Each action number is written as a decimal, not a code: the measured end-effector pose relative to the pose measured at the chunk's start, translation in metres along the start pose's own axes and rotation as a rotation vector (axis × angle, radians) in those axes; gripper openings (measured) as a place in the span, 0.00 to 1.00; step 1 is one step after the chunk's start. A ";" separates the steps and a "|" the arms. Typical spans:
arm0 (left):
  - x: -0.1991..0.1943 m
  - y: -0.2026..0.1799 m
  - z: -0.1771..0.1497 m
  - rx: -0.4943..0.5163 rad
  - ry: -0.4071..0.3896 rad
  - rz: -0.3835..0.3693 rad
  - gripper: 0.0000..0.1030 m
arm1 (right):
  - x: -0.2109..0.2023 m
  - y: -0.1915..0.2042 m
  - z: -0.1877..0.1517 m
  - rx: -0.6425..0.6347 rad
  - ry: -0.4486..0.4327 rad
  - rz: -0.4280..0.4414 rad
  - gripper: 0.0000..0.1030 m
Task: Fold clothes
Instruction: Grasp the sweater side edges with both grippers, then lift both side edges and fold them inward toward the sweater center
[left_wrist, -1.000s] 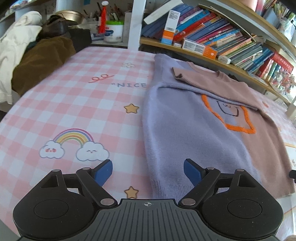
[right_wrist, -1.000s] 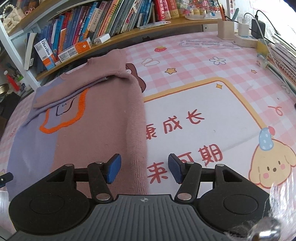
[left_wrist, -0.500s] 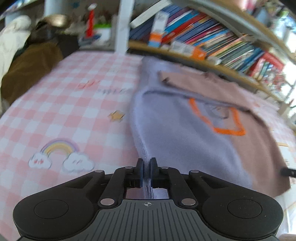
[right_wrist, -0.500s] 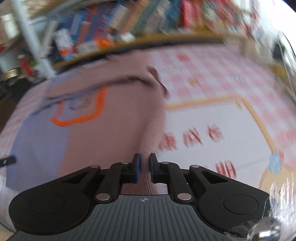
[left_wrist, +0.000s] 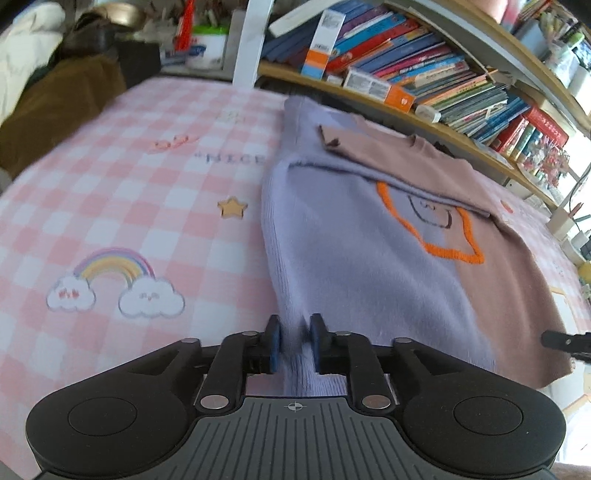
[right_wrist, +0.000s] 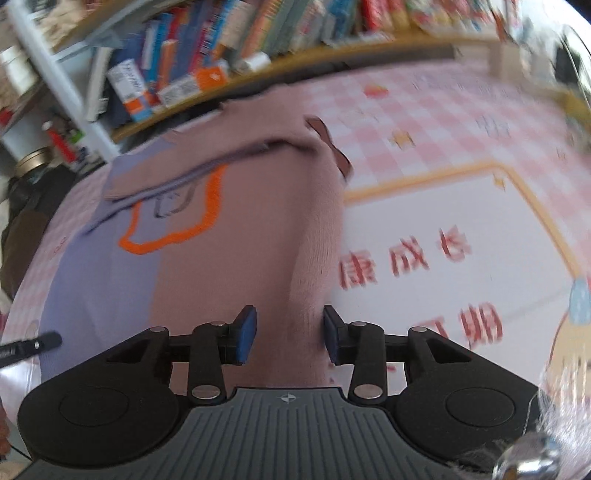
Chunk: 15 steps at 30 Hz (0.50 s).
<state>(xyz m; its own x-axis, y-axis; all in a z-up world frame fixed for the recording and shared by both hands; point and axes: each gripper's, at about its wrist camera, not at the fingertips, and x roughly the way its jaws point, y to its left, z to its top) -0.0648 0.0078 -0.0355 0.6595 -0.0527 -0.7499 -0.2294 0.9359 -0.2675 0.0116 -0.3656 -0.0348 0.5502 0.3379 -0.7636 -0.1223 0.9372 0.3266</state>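
Left wrist view: a two-tone knitted sweater (left_wrist: 369, 266), lilac on the left half and dusty pink on the right, with an orange outlined motif on the chest, is being shown lying flat on a pink-and-white checked tablecloth (left_wrist: 122, 192) printed with a rainbow, clouds and stars. Its sleeves are already lying folded across the chest, and the collar is pointing to the far side, towards a wooden shelf of colourful books (left_wrist: 424, 85).

The left gripper (left_wrist: 294, 343) is being held at the near left corner of the hem. Its jaws have just been opening from a tight pinch and are standing narrowly apart, with a bunched ridge of lilac knit between the blue pads; whether the pads are pressing on it cannot be told through the blur.

In the right wrist view, the right gripper (right_wrist: 289, 334) is being held at the near right corner of the sweater (right_wrist: 229, 258). Its jaws have likewise just been opening, and gaps are showing between the pads and the pink fabric edge lying between them.

Judged from here, both corners are at risk of being dropped: if the hem is lifted with jaws this slack, the soft knit is likely to slip out, leaving a crooked fold or disturbing the folded sleeves.
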 end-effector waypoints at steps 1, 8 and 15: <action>0.000 -0.001 0.000 0.001 0.000 -0.003 0.24 | 0.001 -0.001 -0.001 0.010 0.004 0.001 0.36; 0.003 0.002 0.001 -0.010 -0.007 -0.026 0.04 | -0.001 -0.001 -0.010 0.019 0.021 0.036 0.09; -0.004 0.003 0.000 -0.007 -0.014 -0.050 0.04 | -0.016 -0.008 -0.014 0.051 -0.028 0.020 0.08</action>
<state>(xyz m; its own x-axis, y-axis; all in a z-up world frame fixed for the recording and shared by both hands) -0.0684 0.0109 -0.0338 0.6804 -0.0939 -0.7268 -0.2012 0.9297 -0.3085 -0.0078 -0.3772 -0.0329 0.5711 0.3535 -0.7408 -0.0915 0.9243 0.3705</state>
